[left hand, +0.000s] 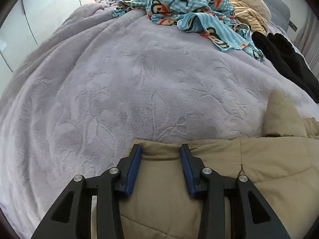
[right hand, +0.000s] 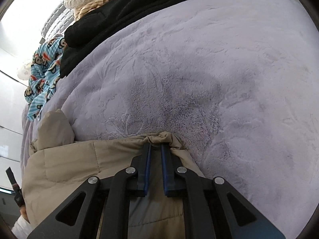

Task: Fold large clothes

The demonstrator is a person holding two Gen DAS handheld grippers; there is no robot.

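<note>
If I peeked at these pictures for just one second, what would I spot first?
Probably the puffy tan jacket at the near edge of the big fuzzy lilac blanket, with the left gripper and right gripper each at its edge, the right one pinching bunched fabric. Next, the bright blue monkey-print cloth crumpled at the far end, beside a black garment.

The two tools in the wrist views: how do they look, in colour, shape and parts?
Both look alike. The left tool and the right tool are matte black, each with two straight fingers lined with blue ribbed pads. Angled black link bars with triangular cut-outs carry them, joined by round silver pins. No cables or markings show.
</note>
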